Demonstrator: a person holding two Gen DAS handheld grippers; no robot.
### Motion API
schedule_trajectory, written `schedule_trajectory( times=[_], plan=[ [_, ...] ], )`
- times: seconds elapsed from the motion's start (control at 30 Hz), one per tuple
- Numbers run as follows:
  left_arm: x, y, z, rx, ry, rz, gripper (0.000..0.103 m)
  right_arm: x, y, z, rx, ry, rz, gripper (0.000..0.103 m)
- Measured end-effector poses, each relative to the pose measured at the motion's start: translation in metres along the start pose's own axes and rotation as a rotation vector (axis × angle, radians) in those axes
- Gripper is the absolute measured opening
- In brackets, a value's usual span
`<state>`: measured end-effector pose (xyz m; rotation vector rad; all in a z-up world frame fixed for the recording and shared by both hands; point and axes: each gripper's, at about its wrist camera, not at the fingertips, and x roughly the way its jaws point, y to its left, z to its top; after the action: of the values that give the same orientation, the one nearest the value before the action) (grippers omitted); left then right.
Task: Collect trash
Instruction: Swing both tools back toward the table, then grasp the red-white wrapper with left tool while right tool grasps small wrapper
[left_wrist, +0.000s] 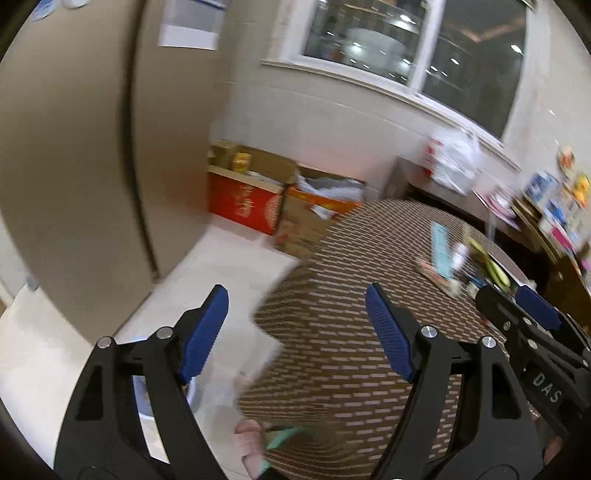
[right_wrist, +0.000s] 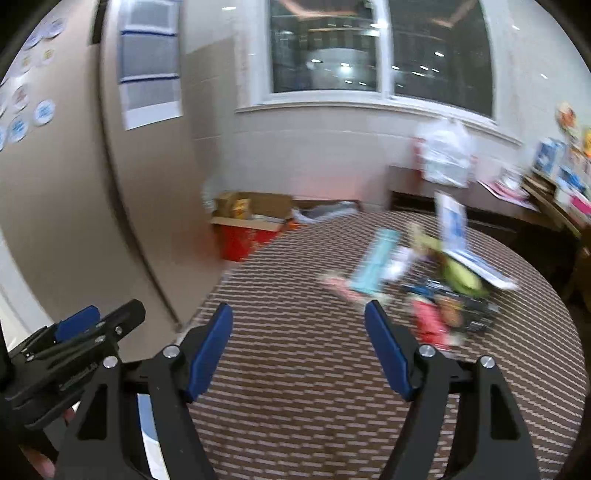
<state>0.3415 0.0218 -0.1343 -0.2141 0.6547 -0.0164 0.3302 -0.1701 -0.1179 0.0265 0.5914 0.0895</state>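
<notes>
two hand-held grippers, left (left_wrist: 297, 328) and right (right_wrist: 298, 349), gape empty.

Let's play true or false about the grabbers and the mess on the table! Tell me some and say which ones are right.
1. Both grippers are open and hold nothing. True: the left gripper and the right gripper each have their fingers spread with nothing between them.
2. The trash pile lies on a patterned brown tablecloth. True.
3. The right gripper is squeezing the light blue packet. False: the packet lies on the table, ahead of the fingers.
4. The red cardboard box sits on the table. False: it stands on the floor by the wall.
5. The gripper pads are red. False: they are blue.
</notes>
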Motion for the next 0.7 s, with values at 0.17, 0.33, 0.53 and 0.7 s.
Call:
schedule_trajectory(
  times=[0.17,0.33,0.53,0.7],
  plan=[
    [0.023,-0.057,-0.009,0.054,0.054,-0.068,0.076,0.01,-0.073,-0.012,0.071,0.054,-0.076,0.073],
    [0.043,-0.09,-0.013,0.081,0.099,-0.095,0.076,0.032,-0.114,-0.018,0.106,0.126,-0.094,0.073],
    [0.065,-0.103,-0.008,0.081,0.133,-0.085,0.076,0.068,-0.131,-0.019,0.123,0.208,-0.054,0.063],
    [0.079,-0.113,-0.006,0.095,0.151,-0.082,0.076,0.084,-0.129,-0.018,0.115,0.25,-0.035,0.025]
  ],
)
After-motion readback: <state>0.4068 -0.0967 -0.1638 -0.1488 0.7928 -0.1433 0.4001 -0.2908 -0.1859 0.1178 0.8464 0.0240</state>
